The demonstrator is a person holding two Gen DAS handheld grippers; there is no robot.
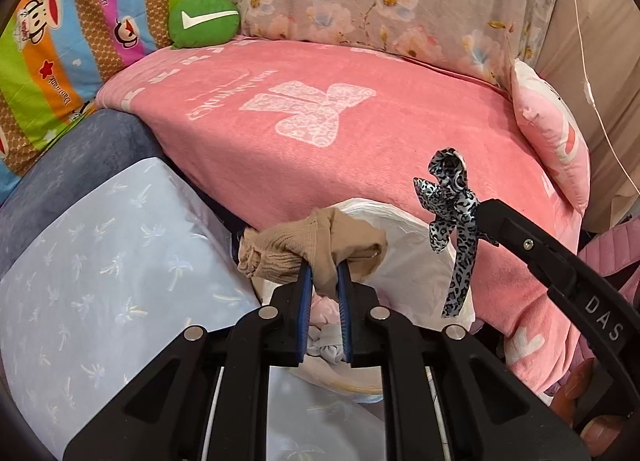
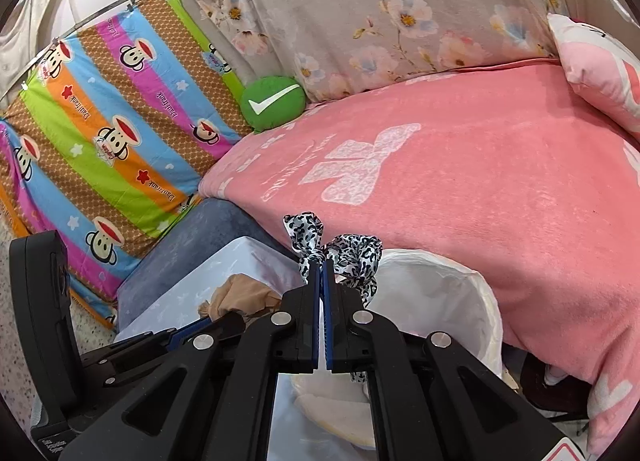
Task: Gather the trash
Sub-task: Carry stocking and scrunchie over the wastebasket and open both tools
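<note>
Fingers of the left gripper (image 1: pixel 325 275) are clenched on a beige stocking (image 1: pixel 320 251), bunched and draped over both tips, hanging just above the white-lined trash bin (image 1: pixel 416 257). Right gripper (image 2: pixel 322 270) is clamped tight on a leopard-print ribbon (image 2: pixel 352 257), its tail dangling beside the bin's rim (image 2: pixel 480 281) in the right wrist view. Both items are near the bin mouth, neither inside yet.

Risks, as a judgement: the stocking is thin and clingy, so on release it may snag on the finger pads and not fall, or slide off on the near side and land on the pale blue cloth (image 1: pixel 100 261). The ribbon's loops sit off to the side of the opening; letting go there could drop it onto the pink blanket (image 1: pixel 360 149) or leave it hung on the liner edge. The two grippers are close together, so a clash over the bin is possible.
</note>
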